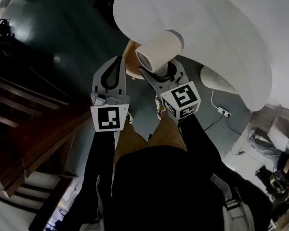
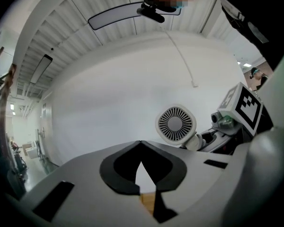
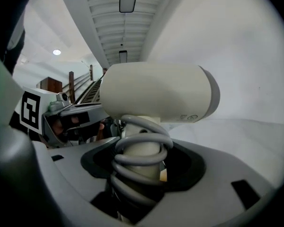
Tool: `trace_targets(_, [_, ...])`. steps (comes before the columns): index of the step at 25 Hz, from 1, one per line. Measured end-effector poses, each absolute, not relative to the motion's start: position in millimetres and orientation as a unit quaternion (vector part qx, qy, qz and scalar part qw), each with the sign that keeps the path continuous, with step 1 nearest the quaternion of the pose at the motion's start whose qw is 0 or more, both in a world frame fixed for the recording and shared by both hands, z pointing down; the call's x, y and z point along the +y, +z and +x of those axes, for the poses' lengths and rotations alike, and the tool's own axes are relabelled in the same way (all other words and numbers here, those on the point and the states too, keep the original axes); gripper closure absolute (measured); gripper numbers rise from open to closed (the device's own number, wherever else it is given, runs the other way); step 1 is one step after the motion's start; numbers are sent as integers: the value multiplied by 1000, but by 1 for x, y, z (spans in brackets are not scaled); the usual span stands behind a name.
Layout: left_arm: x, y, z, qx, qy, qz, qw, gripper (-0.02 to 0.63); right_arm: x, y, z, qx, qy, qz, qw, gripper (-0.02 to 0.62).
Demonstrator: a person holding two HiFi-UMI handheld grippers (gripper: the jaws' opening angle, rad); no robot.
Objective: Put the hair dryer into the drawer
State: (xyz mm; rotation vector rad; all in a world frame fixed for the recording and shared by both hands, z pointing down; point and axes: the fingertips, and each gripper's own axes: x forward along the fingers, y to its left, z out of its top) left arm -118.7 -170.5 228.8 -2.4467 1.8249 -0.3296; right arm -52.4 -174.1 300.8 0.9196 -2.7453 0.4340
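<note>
My left gripper and right gripper are side by side ahead of me, close together. The dryer stands upright in the right gripper, with its handle between the jaws, its cord wound round the handle and its body above. The left gripper's jaws meet on nothing. A large rounded structure lies beyond and to the right. Stairs lie to the left. A power strip lies on the floor at right.

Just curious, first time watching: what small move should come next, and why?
Probably carry the hair dryer toward the drawer, which no view shows. The right hand-held gripper clamps its cord-wrapped handle; the left hand-held gripper is shut and empty.
</note>
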Motion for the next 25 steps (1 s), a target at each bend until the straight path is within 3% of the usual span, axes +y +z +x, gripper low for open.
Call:
trace_targets(13, [-194,363,-171,499,-99,-860,-38,592,-181,436,-108,-870,156,445,145,307])
trace_targets(25, [-219,415,-193,511,-123,-848,-64,592,-200,513,-123,-854,191,455,164,307])
